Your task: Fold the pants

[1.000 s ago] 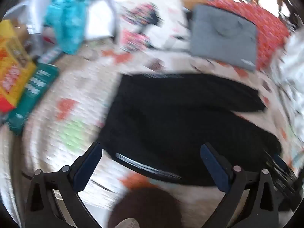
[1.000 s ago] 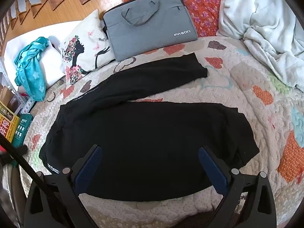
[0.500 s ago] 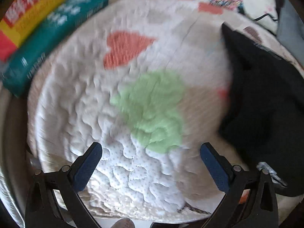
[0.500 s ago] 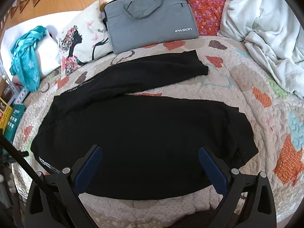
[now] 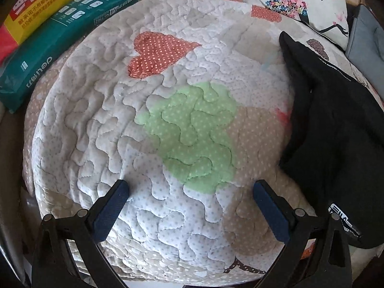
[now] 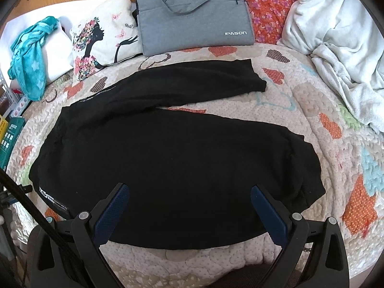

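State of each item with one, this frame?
pants: spread flat on the quilt, unfolded, legs apart
left gripper: open, empty, over bare quilt
right gripper: open, empty, over the pants
laptop bag: lying flat, zipped
blanket: crumpled

One pair of black pants point(image 6: 172, 158), one grey bag point(image 6: 192, 14), one printed pillow point(image 6: 105, 38), one teal towel point(image 6: 28, 52), one white blanket point(image 6: 340, 48), two boxes point(image 5: 57, 31), two grippers point(image 6: 189, 212).
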### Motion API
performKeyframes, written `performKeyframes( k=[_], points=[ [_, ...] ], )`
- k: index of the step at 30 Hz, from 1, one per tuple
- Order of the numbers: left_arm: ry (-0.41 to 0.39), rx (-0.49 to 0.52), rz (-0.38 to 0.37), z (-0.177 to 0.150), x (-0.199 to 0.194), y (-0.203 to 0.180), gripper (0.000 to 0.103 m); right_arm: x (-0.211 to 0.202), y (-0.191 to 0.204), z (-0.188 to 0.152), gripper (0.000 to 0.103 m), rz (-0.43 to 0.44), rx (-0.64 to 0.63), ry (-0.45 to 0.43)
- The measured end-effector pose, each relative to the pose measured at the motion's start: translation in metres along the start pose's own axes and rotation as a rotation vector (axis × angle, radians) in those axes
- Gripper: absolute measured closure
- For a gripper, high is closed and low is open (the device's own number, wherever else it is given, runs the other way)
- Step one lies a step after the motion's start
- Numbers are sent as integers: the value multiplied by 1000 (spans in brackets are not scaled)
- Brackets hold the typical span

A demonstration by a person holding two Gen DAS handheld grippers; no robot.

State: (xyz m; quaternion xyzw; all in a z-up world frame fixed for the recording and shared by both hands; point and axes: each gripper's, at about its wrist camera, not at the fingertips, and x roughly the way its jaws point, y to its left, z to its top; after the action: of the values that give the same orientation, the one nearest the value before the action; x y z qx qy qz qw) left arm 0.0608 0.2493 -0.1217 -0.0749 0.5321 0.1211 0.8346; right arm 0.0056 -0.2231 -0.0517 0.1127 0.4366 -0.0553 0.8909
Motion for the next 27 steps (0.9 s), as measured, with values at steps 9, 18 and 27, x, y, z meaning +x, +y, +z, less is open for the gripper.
performKeyframes(
  k=[9, 18, 27],
  points=[
    [-59, -31, -65, 13, -38, -6, 32, -38, 20, -15, 1, -114, -35, -172],
    [-212, 96, -239, 31, -107, -57, 32, -34, 31, -20, 4, 15, -70, -85],
    [-187, 210, -336, 94, -112, -103, 32, -23, 6, 21, 6, 230, -14, 71]
  ],
)
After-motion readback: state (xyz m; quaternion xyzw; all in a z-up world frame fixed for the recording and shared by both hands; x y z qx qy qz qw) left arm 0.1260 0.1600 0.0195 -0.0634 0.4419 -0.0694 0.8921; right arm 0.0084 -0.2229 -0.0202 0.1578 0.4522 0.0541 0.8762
